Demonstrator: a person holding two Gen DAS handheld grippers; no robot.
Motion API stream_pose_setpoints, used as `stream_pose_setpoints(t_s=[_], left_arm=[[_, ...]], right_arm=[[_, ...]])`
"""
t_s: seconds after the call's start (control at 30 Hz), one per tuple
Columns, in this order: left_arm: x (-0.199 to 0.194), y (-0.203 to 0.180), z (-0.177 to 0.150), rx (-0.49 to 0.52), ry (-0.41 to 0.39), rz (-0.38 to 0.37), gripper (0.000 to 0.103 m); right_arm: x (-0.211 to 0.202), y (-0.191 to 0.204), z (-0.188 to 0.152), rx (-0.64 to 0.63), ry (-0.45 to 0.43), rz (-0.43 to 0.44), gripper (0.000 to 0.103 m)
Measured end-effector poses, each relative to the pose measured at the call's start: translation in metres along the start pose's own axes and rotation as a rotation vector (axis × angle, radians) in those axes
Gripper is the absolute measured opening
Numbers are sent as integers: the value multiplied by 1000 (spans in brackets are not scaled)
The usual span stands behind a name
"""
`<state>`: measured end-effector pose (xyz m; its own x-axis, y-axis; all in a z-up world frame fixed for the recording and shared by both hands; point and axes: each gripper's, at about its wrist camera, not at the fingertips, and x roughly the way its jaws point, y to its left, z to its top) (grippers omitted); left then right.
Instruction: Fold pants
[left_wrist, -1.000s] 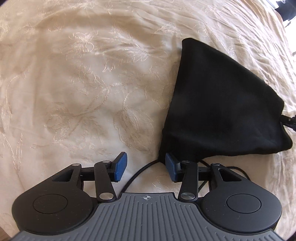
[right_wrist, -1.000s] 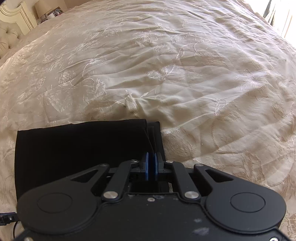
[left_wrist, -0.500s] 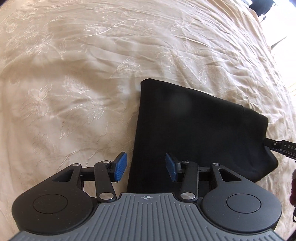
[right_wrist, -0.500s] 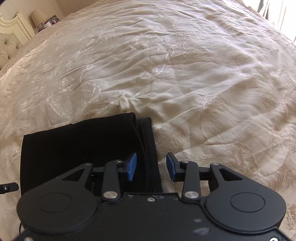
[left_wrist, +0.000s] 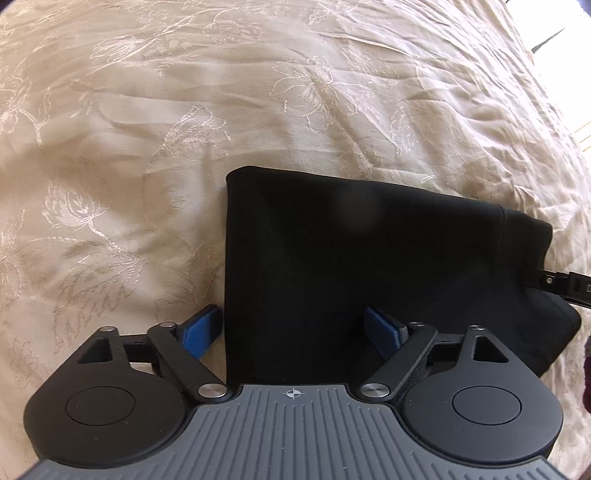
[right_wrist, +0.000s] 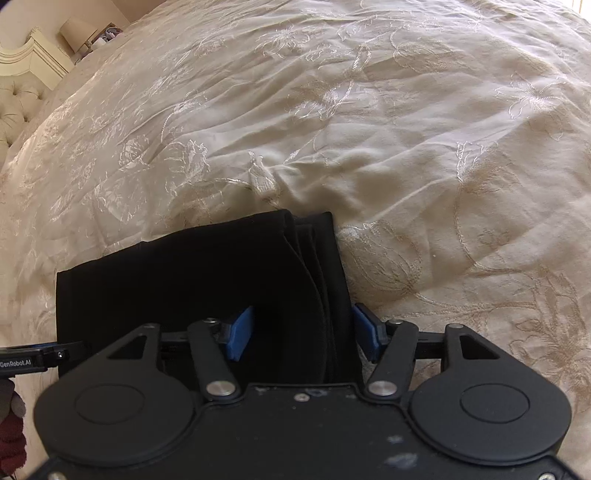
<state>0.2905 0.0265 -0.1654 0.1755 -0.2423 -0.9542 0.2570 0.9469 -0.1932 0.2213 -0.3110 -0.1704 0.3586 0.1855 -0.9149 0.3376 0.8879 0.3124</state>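
folded black pants (left_wrist: 369, 266) lower middle on the bedspread (left_wrist: 147, 110); left gripper (left_wrist: 295, 328) and right gripper (right_wrist: 303, 332) both opening wide, gripping nothing

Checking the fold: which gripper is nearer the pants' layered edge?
Right. The right gripper, jaws opening, straddles that layered edge; the left gripper, jaws opening too, straddles the smooth folded edge opposite.

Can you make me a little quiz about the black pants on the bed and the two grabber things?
1. True or false: the black pants lie folded on the cream bedspread.
2. Over which end is the right gripper: A the layered-edge end, B the smooth end?
3. Fill in: the blue fingers of the left gripper stand ____.

Key: 1 true; 2 A; 3 apart, opening, gripping nothing.
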Motion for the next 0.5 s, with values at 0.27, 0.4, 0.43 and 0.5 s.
stream_pose_setpoints(t_s=[0.27, 0.4, 0.43, 0.5], left_arm=[[13, -9, 3, 13, 8, -4, 103], [11, -5, 2, -6, 13, -15, 103], [10, -6, 2, -10, 11, -10, 103], [7, -9, 0, -28, -16, 2, 97]], right_arm=[[7, -4, -1, -21, -1, 52, 74], [9, 0, -3, -33, -8, 51, 80], [10, 1, -3, -31, -8, 50, 80], [11, 4, -2, -39, 3, 45, 81]])
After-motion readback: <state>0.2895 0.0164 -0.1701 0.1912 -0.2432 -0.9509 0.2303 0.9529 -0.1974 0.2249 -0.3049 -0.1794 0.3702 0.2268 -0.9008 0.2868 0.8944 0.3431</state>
